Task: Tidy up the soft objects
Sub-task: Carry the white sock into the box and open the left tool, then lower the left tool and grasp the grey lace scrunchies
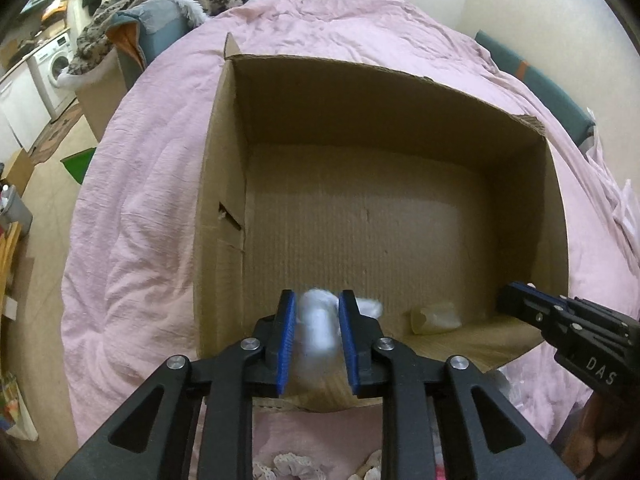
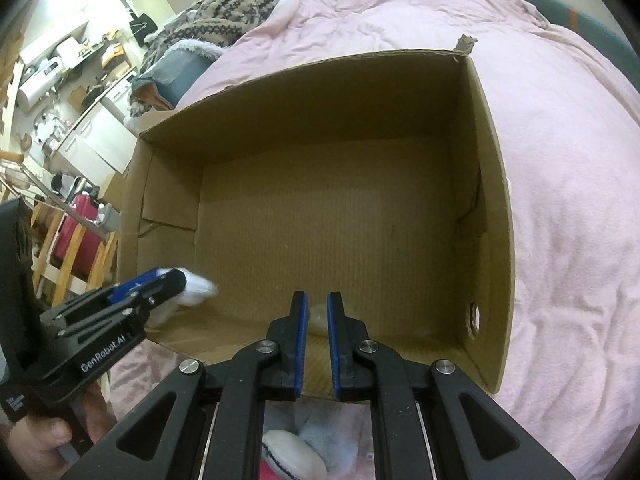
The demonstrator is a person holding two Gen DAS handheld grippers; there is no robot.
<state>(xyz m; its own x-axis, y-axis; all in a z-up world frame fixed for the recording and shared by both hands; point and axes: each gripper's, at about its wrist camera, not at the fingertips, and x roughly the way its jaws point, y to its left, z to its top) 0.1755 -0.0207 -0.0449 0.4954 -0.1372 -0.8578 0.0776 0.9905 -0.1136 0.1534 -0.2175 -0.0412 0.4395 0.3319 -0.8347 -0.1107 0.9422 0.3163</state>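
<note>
white sock [image 1: 318, 316] between left claw [image 1: 317, 312] pads

A rumpled pink blanket [image 1: 132, 208] covers the bed, a patterned knit sweater [image 2: 224, 12] heaped at its far end; a washing machine [image 1: 54, 66] stands beyond

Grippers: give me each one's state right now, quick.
Left gripper: shut on the white soft object, over the cardboard box.
Right gripper: fingers slightly apart, holding nothing.
</note>
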